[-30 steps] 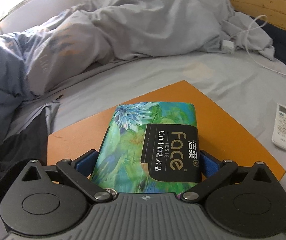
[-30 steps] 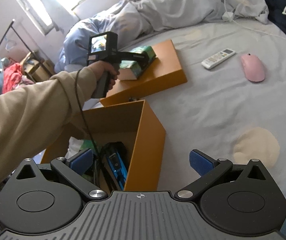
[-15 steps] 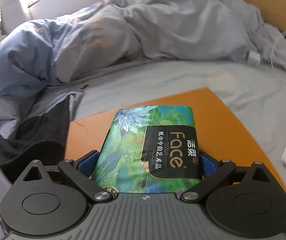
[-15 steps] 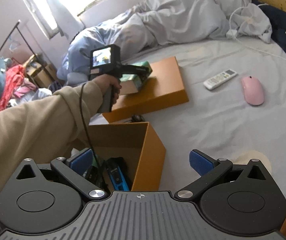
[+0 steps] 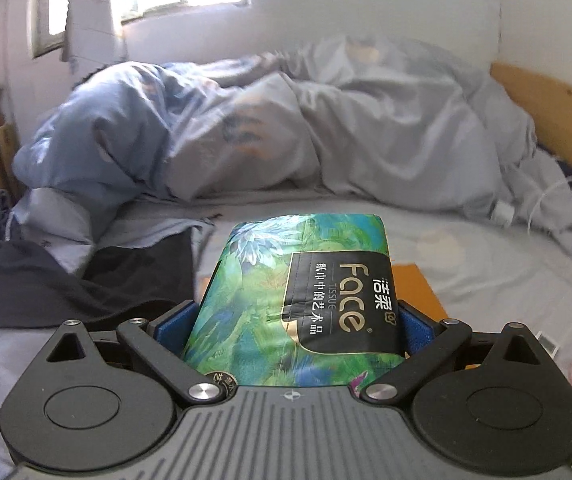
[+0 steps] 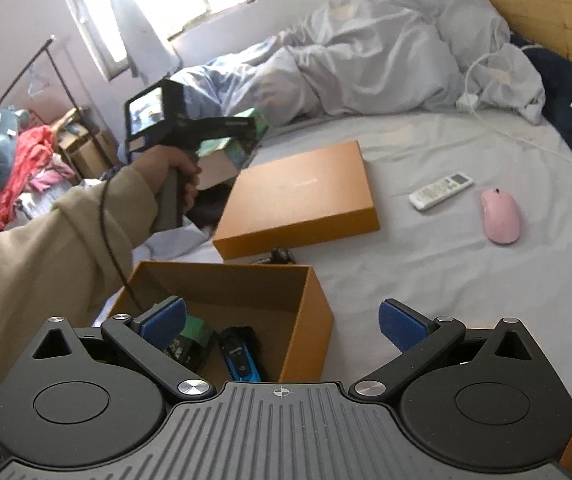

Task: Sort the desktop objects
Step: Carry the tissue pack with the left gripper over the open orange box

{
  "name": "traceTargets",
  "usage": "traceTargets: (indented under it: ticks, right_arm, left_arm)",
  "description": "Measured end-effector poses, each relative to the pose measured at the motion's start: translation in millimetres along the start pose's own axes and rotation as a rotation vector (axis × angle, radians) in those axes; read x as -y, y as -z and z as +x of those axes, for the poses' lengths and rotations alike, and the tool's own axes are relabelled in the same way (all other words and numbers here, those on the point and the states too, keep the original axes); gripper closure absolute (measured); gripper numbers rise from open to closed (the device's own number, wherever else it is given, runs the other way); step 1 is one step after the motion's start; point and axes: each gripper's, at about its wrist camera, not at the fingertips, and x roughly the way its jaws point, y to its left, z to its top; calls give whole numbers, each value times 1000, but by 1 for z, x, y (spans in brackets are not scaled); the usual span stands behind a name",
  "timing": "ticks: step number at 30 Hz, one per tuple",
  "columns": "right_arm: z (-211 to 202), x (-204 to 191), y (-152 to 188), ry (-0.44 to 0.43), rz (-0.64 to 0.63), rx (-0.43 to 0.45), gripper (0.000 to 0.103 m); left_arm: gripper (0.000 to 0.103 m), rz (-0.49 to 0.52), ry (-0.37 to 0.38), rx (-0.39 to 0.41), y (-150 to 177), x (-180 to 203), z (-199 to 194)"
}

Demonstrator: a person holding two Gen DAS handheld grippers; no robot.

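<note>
A green floral tissue pack [image 5: 298, 264] labelled "Face" sits between the blue pads of my left gripper [image 5: 294, 320], whose jaws have just been closing and now press on both its sides. The pack hangs in the air above the flat orange lid [image 5: 414, 284]. In the right wrist view a hand holds that left gripper [image 6: 213, 132] up to the left of the lid [image 6: 298, 196], with the pack [image 6: 229, 152] in it. My right gripper [image 6: 281, 318] is open and holds nothing, over the open orange box [image 6: 306, 320].
The box holds a blue item [image 6: 241, 360] and a green one [image 6: 193, 332]. A white remote [image 6: 440, 191] and a pink mouse [image 6: 501, 216] lie on the grey sheet right of the lid. A crumpled duvet [image 6: 366, 60] fills the back; a beige sleeve [image 6: 45, 248] crosses the left.
The left gripper's pads closed onto the tissue pack and lifted it off the orange lid, up and to the left. The right gripper rose a little and stayed open.
</note>
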Motion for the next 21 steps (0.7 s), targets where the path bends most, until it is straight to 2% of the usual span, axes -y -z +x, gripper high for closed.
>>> traceTargets:
  ticks: [9, 21]
  right_arm:
    - [-30, -30, 2, -40, -53, 32, 0]
    - [-73, -47, 16, -47, -83, 71, 0]
  left_arm:
    - [2, -81, -2, 72, -8, -32, -72]
    - [4, -136, 11, 177, -3, -50, -165]
